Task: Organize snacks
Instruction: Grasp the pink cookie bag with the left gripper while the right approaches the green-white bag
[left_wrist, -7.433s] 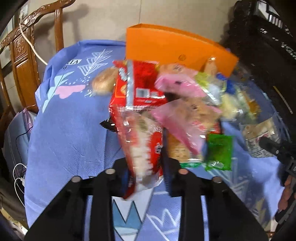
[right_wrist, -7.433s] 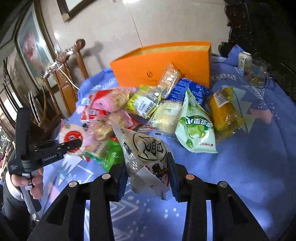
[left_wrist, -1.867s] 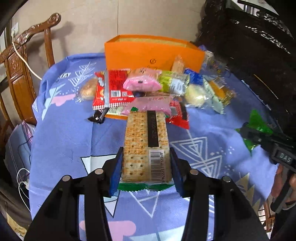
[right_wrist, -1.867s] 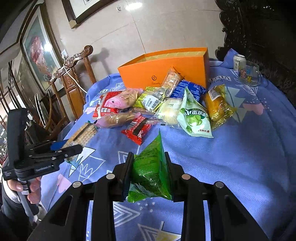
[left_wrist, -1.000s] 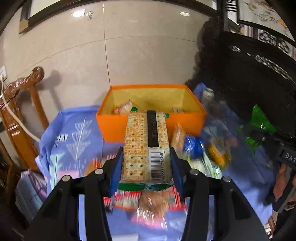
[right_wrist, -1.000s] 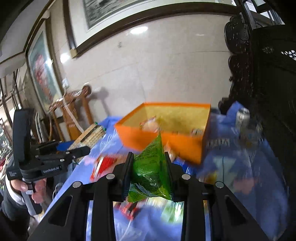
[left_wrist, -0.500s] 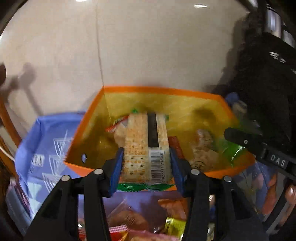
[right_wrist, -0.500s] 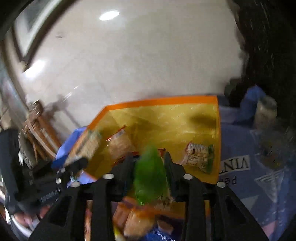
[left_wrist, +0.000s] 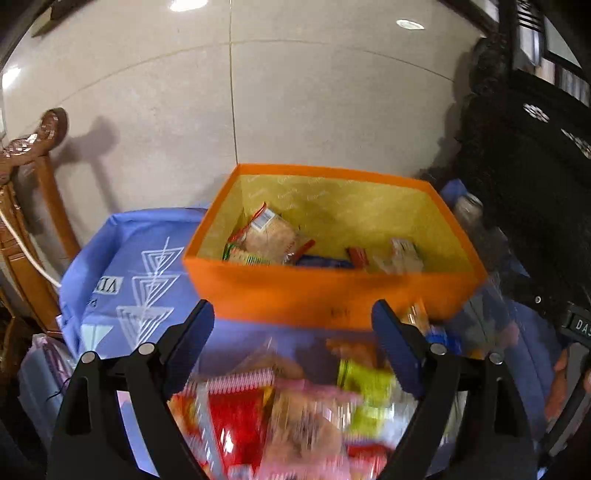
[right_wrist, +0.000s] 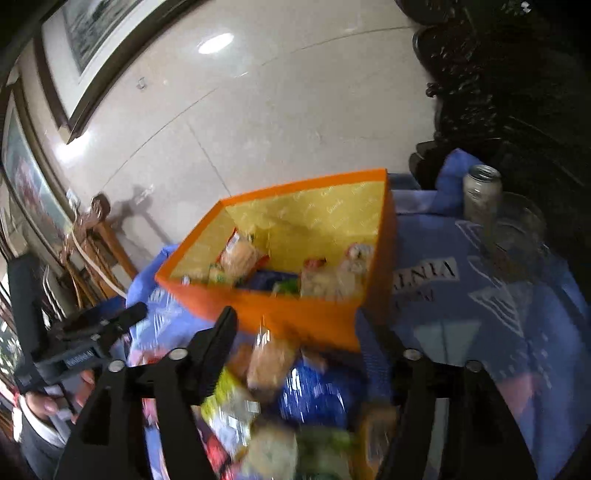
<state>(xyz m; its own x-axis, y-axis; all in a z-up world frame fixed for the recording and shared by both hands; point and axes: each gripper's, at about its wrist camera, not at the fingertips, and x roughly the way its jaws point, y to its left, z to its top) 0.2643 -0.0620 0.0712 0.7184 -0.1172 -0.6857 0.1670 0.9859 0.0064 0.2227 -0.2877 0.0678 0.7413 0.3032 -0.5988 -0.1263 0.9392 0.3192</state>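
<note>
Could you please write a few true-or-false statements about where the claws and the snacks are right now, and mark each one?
1. The left claw is open and holds nothing. True.
2. The orange box is empty. False: several snack packets lie inside it.
3. The right claw grips a green packet. False: it is open and empty.
4. A metal can stands on the blue tablecloth, outside the box. True.
5. No snacks are left on the table. False: a blurred pile of loose packets lies in front of the box.
</note>
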